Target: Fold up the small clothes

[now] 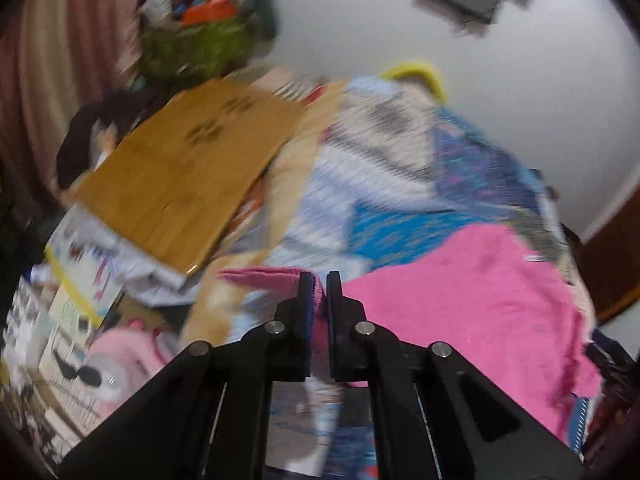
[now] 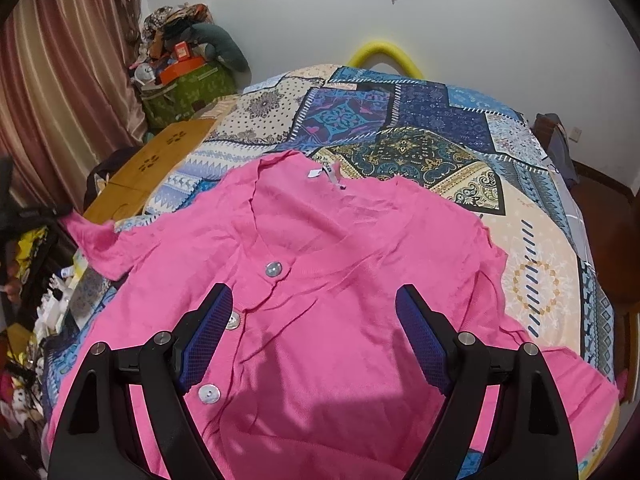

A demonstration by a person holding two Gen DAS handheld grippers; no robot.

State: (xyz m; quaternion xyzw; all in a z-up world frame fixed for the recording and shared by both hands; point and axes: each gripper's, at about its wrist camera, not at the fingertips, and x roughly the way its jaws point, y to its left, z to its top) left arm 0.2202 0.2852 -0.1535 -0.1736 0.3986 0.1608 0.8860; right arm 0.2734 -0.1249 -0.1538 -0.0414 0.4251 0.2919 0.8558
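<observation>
A pink buttoned cardigan (image 2: 320,280) lies spread on a patchwork bedspread (image 2: 440,128), neck toward the far side. My right gripper (image 2: 314,292) is open and empty, hovering over the cardigan's chest by the buttons (image 2: 273,269). My left gripper (image 1: 319,280) is shut on the cardigan's left sleeve (image 1: 280,276) and holds it lifted off the bed's left edge; the rest of the cardigan (image 1: 472,288) lies to its right. In the right wrist view the left gripper (image 2: 60,211) shows at the far left, pinching the raised sleeve tip (image 2: 96,240). The left wrist view is motion-blurred.
A wooden board (image 2: 148,168) lies beside the bed on the left, also in the left wrist view (image 1: 188,176). Behind it stands a green bag (image 2: 188,88) piled with items, next to curtains (image 2: 60,80). Clutter fills the floor on the left (image 1: 80,320). A yellow arch (image 2: 384,54) rises behind the bed.
</observation>
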